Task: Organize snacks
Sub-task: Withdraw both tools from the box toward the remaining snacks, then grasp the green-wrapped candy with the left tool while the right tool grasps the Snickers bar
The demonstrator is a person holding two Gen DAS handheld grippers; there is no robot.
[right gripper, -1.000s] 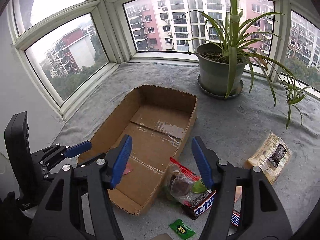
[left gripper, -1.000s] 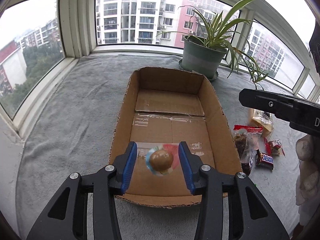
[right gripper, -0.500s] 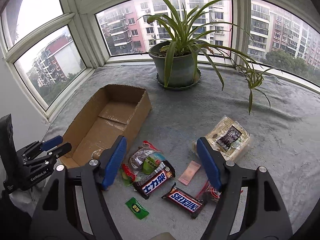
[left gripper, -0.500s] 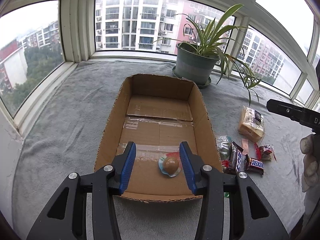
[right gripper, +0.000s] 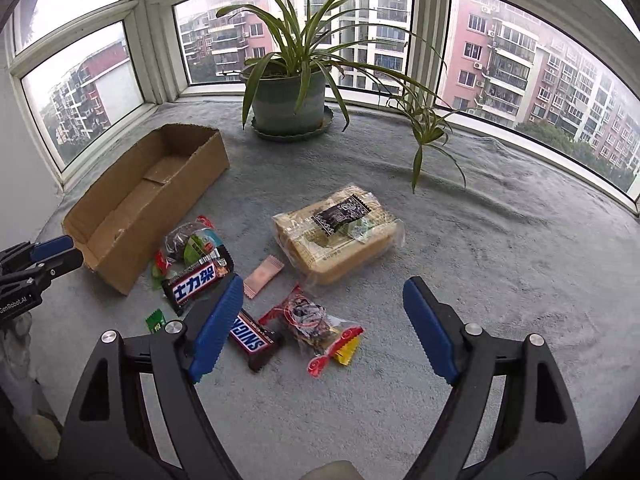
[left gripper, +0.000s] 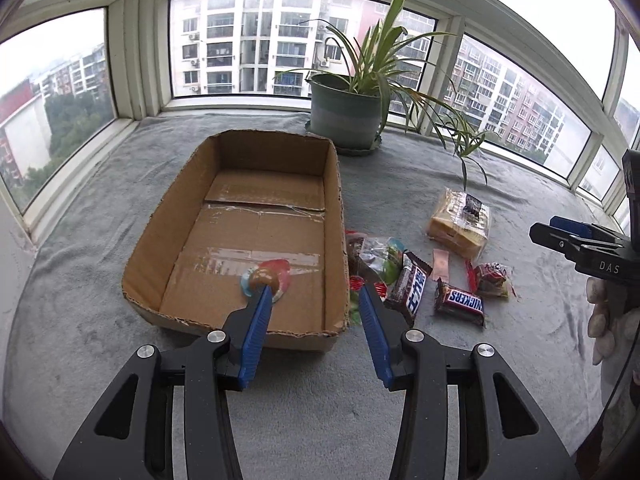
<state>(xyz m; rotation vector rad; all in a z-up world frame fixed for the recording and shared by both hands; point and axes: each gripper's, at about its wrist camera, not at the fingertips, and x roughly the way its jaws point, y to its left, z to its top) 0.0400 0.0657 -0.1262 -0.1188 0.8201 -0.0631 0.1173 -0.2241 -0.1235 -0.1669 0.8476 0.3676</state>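
An open cardboard box (left gripper: 160,232) lies on the grey cloth with a round brown snack (left gripper: 266,278) in a colourful cup resting on its floor near the front. My left gripper (left gripper: 316,300) hangs open over the box's front right corner with nothing between its fingers. My right gripper (right gripper: 324,286) hovers above the loose snacks, its jaws opening and not touching anything. Under it lie a red-wrapped candy (right gripper: 308,316), a Snickers bar (right gripper: 250,334) and a pink sachet (right gripper: 264,276). A large clear pack of yellow cakes (right gripper: 340,236) lies just beyond.
A second chocolate bar (right gripper: 196,280), a clear bag of dark snacks (right gripper: 188,240) and a green sachet (right gripper: 155,320) lie beside the box (right gripper: 180,176). A potted plant (right gripper: 288,100) stands at the back by the windows. Grey cloth stretches to the right.
My left gripper drew back and to the right, away from the round snack in the box. My right gripper swung from the box over to the snack pile, and its jaws widened.
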